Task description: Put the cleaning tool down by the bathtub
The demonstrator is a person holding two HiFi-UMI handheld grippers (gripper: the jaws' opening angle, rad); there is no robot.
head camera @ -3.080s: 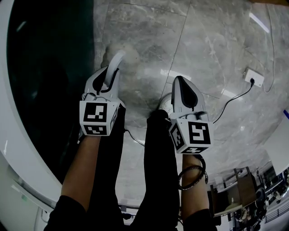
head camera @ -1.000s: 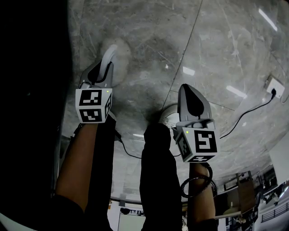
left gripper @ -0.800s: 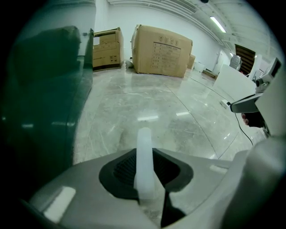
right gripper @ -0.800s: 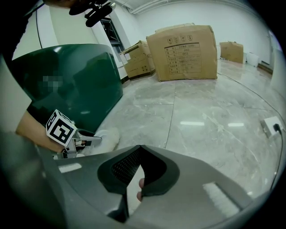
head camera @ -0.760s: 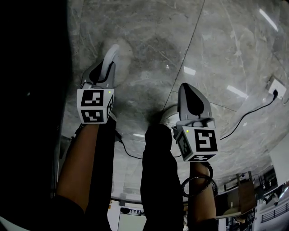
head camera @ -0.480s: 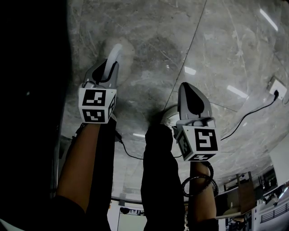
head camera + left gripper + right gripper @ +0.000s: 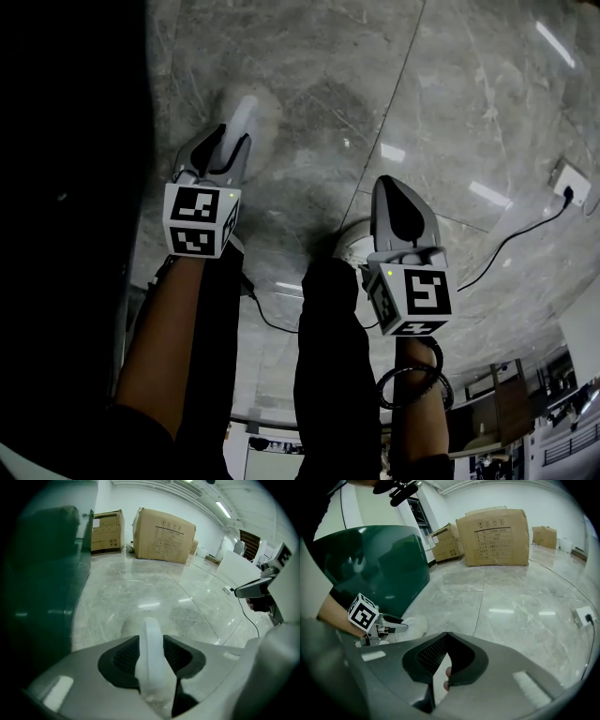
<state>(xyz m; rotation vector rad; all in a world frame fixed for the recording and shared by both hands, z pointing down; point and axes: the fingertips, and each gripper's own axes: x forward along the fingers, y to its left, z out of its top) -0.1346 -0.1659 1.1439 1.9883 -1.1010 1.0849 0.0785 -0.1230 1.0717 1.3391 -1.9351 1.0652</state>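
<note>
Standing on glossy grey marble floor (image 7: 450, 112), catching strip lights' (image 7: 224, 509) reflections. Facing cardboard boxes (image 7: 494, 536) at twelve o'clock, leaning against a white wall (image 7: 543, 498). Skirting a floor socket (image 7: 569, 183) trailing black cable (image 7: 511, 239) at three o'clock.

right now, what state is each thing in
left claw: shut on the cleaning tool
cleaning tool: held by its white handle, head low, floor contact unclear
right claw: shut, nothing gripped
cable: plugged into the socket
cardboard box: closed, upright
</note>
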